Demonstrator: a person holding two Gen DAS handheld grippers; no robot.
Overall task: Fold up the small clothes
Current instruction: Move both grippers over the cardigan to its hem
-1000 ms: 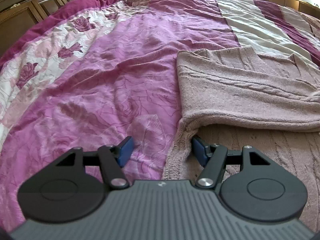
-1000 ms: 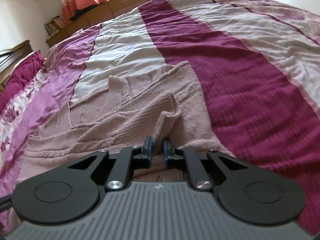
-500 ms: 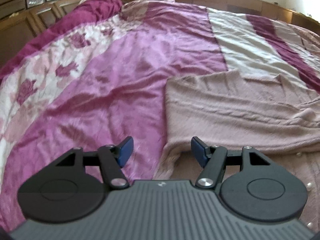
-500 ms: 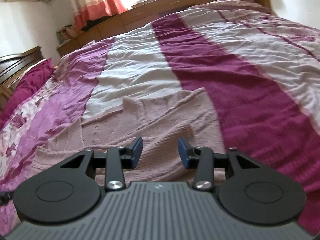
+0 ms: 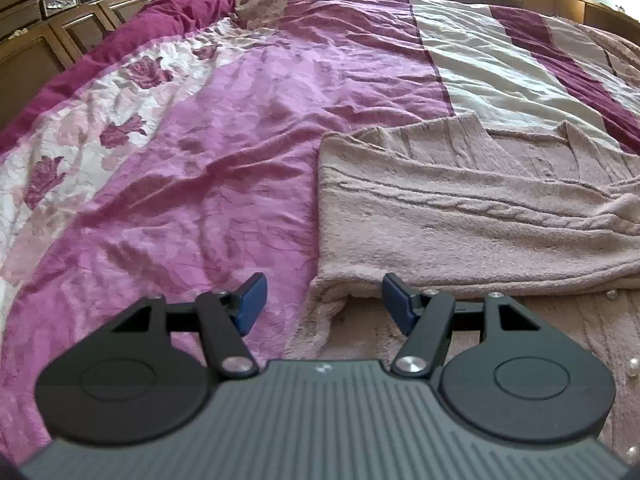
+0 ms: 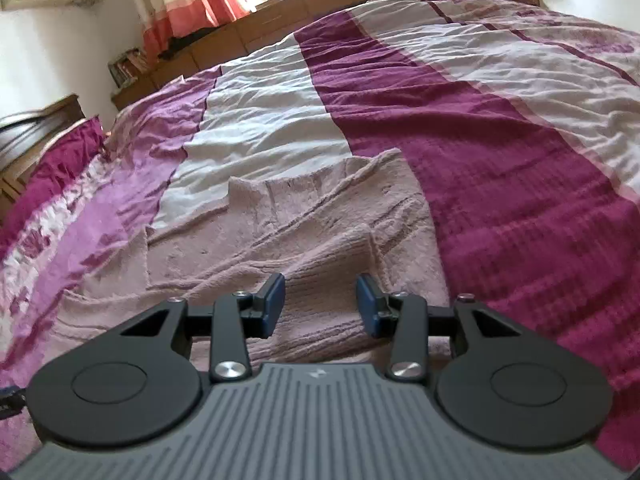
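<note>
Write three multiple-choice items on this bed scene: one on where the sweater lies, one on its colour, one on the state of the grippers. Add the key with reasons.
1. Where does the sweater lie?
A. on the bedspread
B. on the floor
C. on a chair

2. What colour is the sweater?
A. dark green
B. pale pink
C. black

3. How do the left gripper and right gripper stand?
A. both clamped on the sweater
B. both open, holding nothing
C. one holds a pillow

Key: 1 A, the knit lies spread on the striped cover. 2 B, its knit is pale dusty pink. 3 B, the blue pads of each stand apart with no cloth pinched.
</note>
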